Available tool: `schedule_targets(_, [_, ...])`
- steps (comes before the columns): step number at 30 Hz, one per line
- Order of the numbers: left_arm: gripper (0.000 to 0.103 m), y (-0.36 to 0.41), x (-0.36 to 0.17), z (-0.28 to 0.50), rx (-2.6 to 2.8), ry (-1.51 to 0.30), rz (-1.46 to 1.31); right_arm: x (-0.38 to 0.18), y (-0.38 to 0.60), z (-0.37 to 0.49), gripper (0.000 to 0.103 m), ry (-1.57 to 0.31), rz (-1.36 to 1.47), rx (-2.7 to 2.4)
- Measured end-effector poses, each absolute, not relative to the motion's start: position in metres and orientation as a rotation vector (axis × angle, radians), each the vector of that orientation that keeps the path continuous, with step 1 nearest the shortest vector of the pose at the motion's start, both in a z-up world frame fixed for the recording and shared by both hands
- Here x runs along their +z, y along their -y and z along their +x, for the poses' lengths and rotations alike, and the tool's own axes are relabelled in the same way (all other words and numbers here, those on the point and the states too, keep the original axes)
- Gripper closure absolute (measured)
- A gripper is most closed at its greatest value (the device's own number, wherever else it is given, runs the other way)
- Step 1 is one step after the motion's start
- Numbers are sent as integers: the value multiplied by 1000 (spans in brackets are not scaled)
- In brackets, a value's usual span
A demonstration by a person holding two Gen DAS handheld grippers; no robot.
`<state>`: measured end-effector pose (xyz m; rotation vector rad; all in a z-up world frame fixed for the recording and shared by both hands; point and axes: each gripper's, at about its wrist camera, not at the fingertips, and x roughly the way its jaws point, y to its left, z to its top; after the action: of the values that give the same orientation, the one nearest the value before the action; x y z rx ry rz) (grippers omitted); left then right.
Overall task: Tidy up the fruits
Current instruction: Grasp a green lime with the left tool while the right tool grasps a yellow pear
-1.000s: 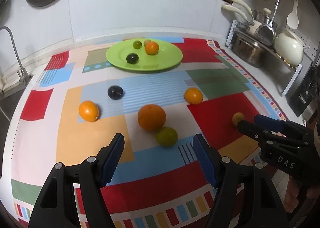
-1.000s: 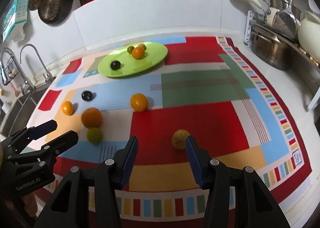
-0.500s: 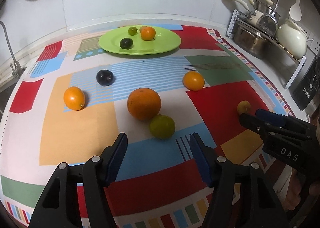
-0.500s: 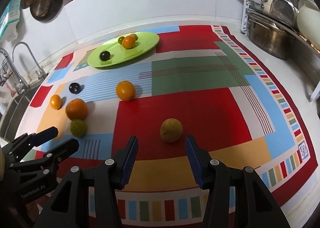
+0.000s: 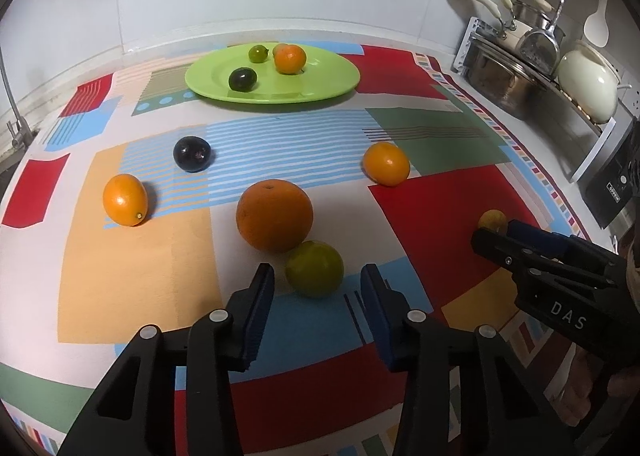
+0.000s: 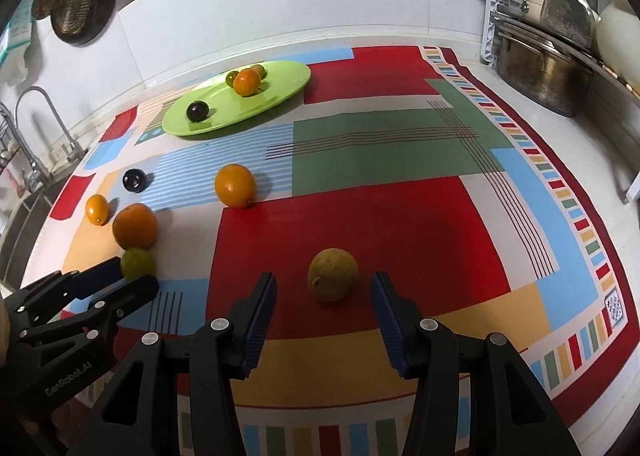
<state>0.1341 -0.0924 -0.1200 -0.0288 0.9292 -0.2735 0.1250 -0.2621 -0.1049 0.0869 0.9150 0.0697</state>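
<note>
Left wrist view: left tool [image 5: 316, 288] spread, round green lime [image 5: 314, 268] just ahead, touching large orange [image 5: 274, 215]. Right tool [image 6: 324, 292] spread around dull yellow-brown fruit [image 6: 333, 274]. Advance further, close centred, avoid nudging.

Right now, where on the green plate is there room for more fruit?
The green plate is bare on its right half, beside the orange fruit. The back-left is crowded: the small green fruit and dark fruit sit there.
</note>
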Motion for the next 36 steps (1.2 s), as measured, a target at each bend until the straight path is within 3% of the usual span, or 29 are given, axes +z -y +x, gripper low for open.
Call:
schedule_targets(4, [62,94,-120,136,-282,-936,-31,-106,263,128,59,-918,81,69])
schedule_targets(12, [73,94,-119,138,-277,-939,-33,-107,261,127,75,-918,65,81])
schedule_targets(36, [74,89,-76,121,-364,-838,5,-63,235,106,76,-839,55,163])
